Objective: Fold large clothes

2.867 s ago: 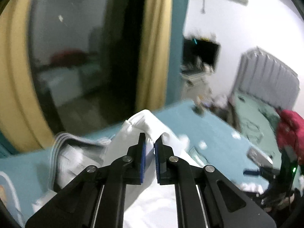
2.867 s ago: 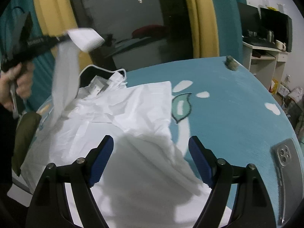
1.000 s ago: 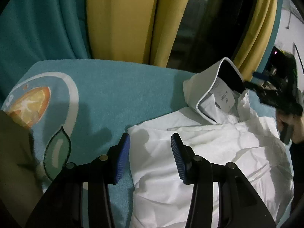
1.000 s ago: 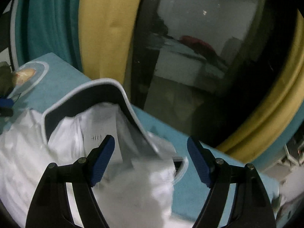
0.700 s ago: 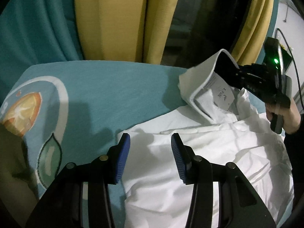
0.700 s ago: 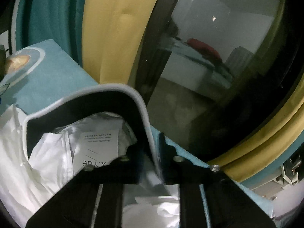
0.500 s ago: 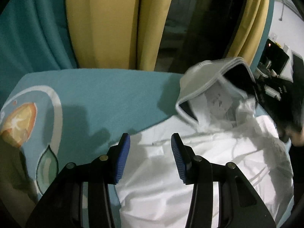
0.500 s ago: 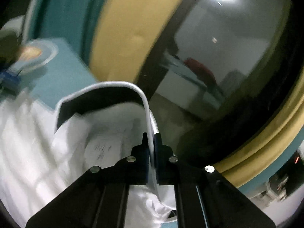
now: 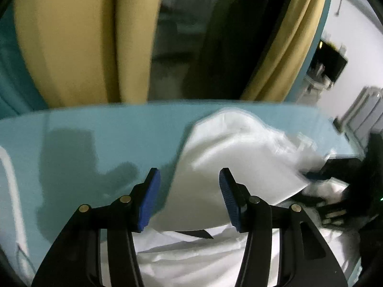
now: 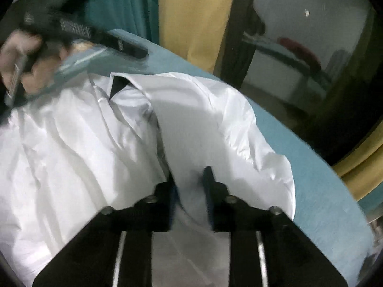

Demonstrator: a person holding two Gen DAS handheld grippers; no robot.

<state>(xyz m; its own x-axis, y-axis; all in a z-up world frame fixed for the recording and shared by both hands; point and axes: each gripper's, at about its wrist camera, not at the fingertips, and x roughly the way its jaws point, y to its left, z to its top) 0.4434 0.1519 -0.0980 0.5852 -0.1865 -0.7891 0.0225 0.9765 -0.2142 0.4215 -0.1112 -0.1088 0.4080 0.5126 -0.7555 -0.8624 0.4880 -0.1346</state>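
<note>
Folding is at an early stage: the white shirt point(image 10: 95, 143) lies crumpled on the teal table point(image 9: 107, 129). Right claw point(image 10: 189, 181) pinches cloth between its fingers; left claw point(image 9: 188, 196) hangs spread, shirt edge just ahead. All folds remain.

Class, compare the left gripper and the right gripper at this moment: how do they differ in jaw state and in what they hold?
The left gripper has wide-apart jaws; the right gripper's are nearly together. The left grips nothing, hovering over the white shirt; the right pinches a fold of it. Both have black bodies.
</note>
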